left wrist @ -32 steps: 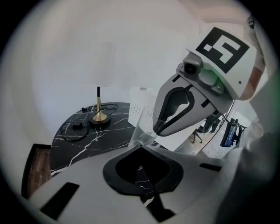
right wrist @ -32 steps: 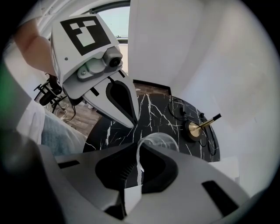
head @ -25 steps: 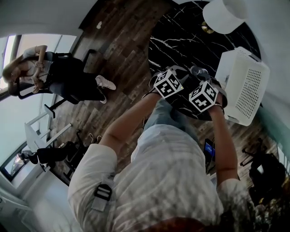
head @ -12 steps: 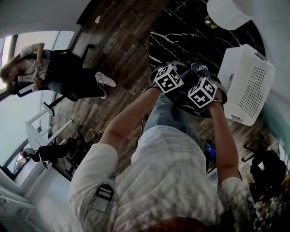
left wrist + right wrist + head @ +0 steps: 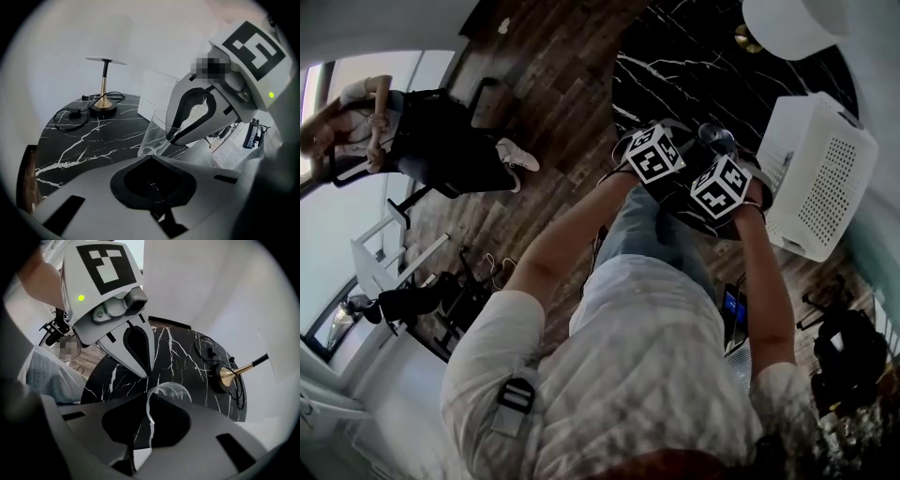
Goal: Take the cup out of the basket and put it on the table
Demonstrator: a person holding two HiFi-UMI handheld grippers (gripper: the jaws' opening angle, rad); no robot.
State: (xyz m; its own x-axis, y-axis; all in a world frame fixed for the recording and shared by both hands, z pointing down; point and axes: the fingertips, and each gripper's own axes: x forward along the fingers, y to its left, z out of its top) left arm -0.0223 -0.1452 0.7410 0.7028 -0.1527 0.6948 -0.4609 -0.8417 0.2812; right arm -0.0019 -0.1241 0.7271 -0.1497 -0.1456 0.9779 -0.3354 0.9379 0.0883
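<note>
A clear glass cup (image 5: 715, 140) stands upright over the near edge of the black marble table (image 5: 694, 66), outside the white basket (image 5: 820, 178). My right gripper (image 5: 150, 420) is shut on the cup (image 5: 169, 391), its jaws pinching the rim. In the left gripper view the right gripper (image 5: 172, 136) clamps the near wall of the cup (image 5: 154, 133); the cup's base is hidden, so contact with the table cannot be told. My left gripper (image 5: 146, 372) hangs just beside the cup, fingers together, holding nothing.
The perforated white basket (image 5: 157, 89) stands at the table's right side. A brass lamp (image 5: 105, 84) with a cord sits at the far side. Behind me are wooden floor, a seated person (image 5: 366, 131) and chairs.
Both grippers and the cup have drifted slightly further over the table; the right gripper's hold on the cup is unchanged.
</note>
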